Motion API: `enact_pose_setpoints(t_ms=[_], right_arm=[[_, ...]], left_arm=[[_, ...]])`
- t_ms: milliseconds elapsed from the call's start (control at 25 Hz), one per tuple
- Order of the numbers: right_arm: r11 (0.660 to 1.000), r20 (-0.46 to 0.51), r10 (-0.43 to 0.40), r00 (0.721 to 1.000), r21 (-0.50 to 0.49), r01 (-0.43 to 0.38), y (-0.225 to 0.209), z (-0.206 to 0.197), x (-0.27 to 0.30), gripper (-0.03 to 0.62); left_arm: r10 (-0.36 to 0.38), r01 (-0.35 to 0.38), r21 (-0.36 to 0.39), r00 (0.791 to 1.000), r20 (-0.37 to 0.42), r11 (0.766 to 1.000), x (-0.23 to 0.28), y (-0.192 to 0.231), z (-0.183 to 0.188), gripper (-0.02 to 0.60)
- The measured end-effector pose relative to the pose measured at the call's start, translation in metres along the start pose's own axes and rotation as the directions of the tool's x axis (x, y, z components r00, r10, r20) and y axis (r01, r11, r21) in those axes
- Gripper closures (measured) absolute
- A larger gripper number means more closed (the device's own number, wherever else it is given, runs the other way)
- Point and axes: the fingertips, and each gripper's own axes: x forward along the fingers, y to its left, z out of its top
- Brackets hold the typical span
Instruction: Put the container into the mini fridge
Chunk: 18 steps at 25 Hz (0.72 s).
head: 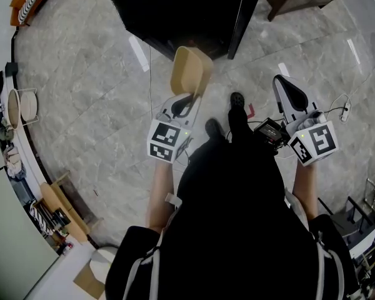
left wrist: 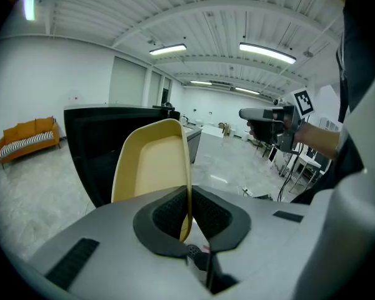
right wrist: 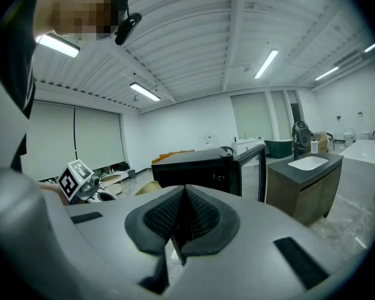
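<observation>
Beige plastic container [head: 190, 70] is pinched by one side wall in the left tool [head: 185, 105]. It stands on edge, long axis pointing up-frame at the black mini fridge [head: 175, 11], which fills the top middle of the head view just beyond it. The fridge door [head: 245, 19] looks swung open. Right tool [head: 290, 94] sits off at the right, jaws closed on nothing. Looks to me like the left one is nearer and just needs to push straight ahead.

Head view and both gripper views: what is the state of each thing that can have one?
container, gripped by one wall, held in the air
left tongs, shut on the container
right tongs, shut, empty
mini fridge, door open
</observation>
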Motion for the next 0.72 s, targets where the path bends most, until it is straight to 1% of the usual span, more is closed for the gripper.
enact_pose_setpoints(t_ms=[240, 440, 600, 720], right_arm=[[0.999, 0.039, 0.035, 0.999, -0.005, -0.035, -0.050, 0.025, 0.010, 0.577], [0.996, 0.036, 0.085, 0.996, 0.015, -0.086, -0.088, 0.025, 0.020, 0.576], [0.985, 0.007, 0.169, 0.986, 0.023, -0.169, -0.093, 0.017, 0.028, 0.576], [0.976, -0.017, 0.216, 0.976, 0.022, -0.216, -0.096, 0.009, 0.034, 0.576]], left_arm=[[0.045, -0.044, 0.004, 0.998, -0.041, 0.999, 0.036, 0.002, 0.027, 0.537], [0.094, -0.096, -0.019, 0.991, -0.098, 0.995, 0.078, 0.003, 0.038, 0.537], [0.097, -0.103, -0.038, 0.986, -0.138, 0.994, 0.107, -0.007, 0.038, 0.537], [0.125, -0.132, -0.034, 0.978, -0.165, 0.991, 0.122, -0.007, 0.036, 0.537]])
